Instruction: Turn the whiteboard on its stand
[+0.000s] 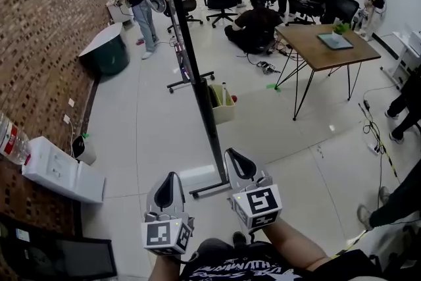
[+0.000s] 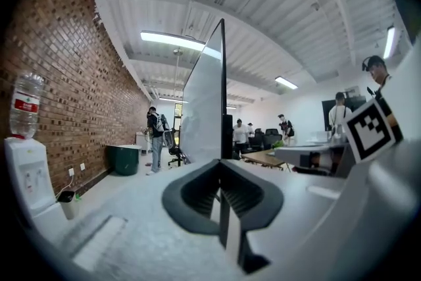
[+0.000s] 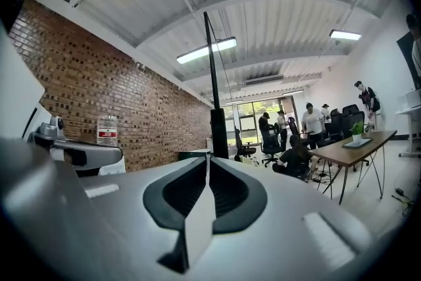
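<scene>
Left gripper [image 1: 172, 176], right gripper [image 1: 230, 153] closed, empty; whiteboard [image 1: 191, 56] edge-on ahead, bin [image 1: 223, 112] behind, dispenser [image 1: 62, 171] leftward.

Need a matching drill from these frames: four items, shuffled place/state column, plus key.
1 whiteboard
2 water dispenser
3 wooden table
4 right gripper

A jaws shut, nothing between
B by the brick wall, bottle on top
C edge-on, on its stand
D small plant on it

Pairs: 1-C, 2-B, 3-D, 4-A
</scene>
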